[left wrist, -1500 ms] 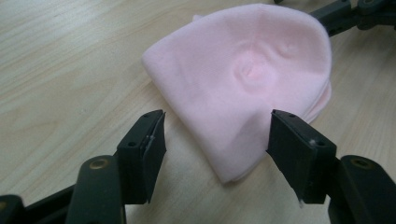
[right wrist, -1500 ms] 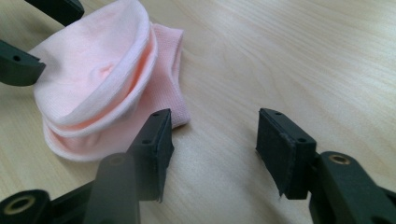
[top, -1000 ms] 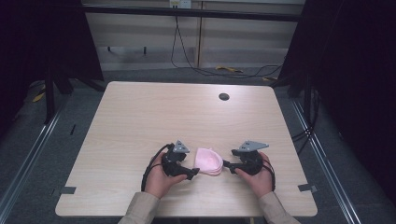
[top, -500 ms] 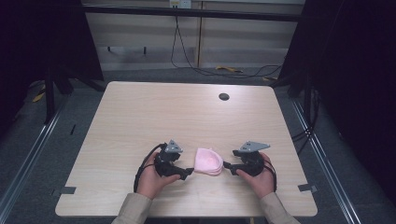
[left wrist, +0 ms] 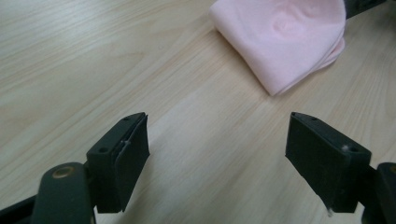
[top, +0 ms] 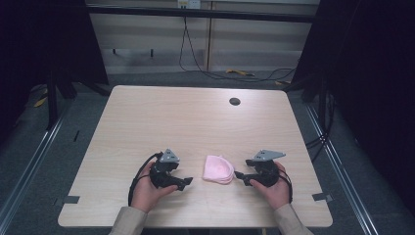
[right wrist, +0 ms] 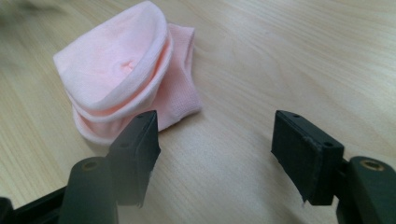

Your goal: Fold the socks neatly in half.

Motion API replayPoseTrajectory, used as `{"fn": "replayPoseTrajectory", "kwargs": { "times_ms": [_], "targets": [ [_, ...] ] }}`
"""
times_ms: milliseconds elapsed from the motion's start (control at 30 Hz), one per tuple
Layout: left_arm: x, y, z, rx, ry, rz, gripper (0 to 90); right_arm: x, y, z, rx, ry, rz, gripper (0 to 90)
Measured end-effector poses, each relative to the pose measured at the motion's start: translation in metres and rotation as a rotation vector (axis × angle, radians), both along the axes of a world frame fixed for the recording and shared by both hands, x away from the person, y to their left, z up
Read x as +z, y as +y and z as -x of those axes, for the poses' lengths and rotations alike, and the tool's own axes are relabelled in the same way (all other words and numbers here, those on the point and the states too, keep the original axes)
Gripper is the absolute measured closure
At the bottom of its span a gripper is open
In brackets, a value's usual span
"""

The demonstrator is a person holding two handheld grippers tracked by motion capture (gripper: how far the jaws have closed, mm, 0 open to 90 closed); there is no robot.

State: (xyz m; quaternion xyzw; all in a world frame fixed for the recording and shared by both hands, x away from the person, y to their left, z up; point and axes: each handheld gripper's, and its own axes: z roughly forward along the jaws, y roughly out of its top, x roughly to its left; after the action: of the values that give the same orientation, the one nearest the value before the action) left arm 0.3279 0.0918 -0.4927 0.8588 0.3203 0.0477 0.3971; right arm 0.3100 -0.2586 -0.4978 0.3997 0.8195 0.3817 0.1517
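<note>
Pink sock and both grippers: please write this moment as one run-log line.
pink sock: folded, lying free on table | left gripper: open, apart from sock | right gripper: open, jaws just opening, nothing held

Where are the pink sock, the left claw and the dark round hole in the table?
pink sock (top: 218,169), high view, middle of the folded fabric.
left claw (top: 186,182), high view, between its open tips.
dark round hole (top: 235,102), high view, its centre, near the table's far edge.

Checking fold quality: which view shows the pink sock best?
The right gripper view: the folded pink sock lies close and whole, its layered edges visible. The left gripper view crops it at the top edge. The high view shows it small, on the table.
</note>
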Motion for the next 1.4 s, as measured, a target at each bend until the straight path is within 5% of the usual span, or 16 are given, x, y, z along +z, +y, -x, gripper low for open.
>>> {"fn": "replayPoseTrajectory", "kwargs": {
  "times_ms": [400, 833, 1267, 1400],
  "targets": [
    [0.0, 0.021, -0.001, 0.021, -0.024, 0.028, 19.3, 0.002, -0.008, 0.007, 0.001, 0.018, -0.03, 26.6],
    [-0.001, 0.045, 0.0, 0.038, -0.034, 0.062, 16.8, 0.004, -0.011, 0.013, 0.061, 0.032, -0.015, 21.4],
    [-0.005, 0.067, 0.001, 0.053, -0.06, -0.028, 16.7, 0.002, -0.019, 0.016, 0.082, 0.059, -0.003, 19.9],
    [-0.005, 0.07, 0.001, 0.056, -0.058, -0.013, 16.7, 0.002, -0.021, 0.018, 0.083, 0.064, -0.006, 19.9]
  ]
}}
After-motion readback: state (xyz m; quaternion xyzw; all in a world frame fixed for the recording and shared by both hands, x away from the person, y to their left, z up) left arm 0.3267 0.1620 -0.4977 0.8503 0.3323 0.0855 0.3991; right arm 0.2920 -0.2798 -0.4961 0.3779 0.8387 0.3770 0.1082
